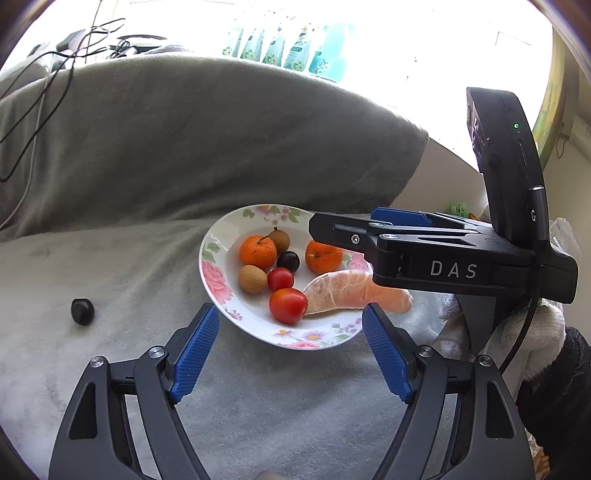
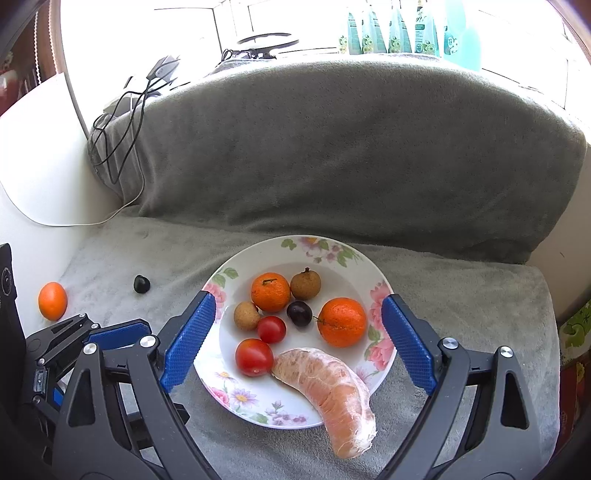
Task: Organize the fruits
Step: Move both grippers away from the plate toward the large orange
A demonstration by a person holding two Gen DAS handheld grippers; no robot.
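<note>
A floral white plate [image 2: 354, 266] [image 1: 218, 258] sits on the grey blanket. It holds two tangerines [image 2: 270, 291] [image 2: 342, 322], two cherry tomatoes [image 2: 255, 356], two longans [image 2: 305, 283], a dark cherry [image 2: 299, 313] and a peeled pomelo segment [image 2: 325, 391] lying over the near rim. My right gripper [image 2: 298, 339] is open and empty, just above the plate. My left gripper [image 1: 290, 354] is open and empty at the plate's near edge. A loose dark fruit [image 1: 82, 311] [image 2: 141, 283] and a loose tangerine [image 2: 52, 300] lie left of the plate.
The grey sofa back [image 2: 351, 147] rises behind the plate. Cables [image 2: 118, 122] hang over its left end. Bottles [image 2: 395, 33] stand on the sill behind. The right gripper's body [image 1: 461, 258] hangs over the plate's right side in the left wrist view.
</note>
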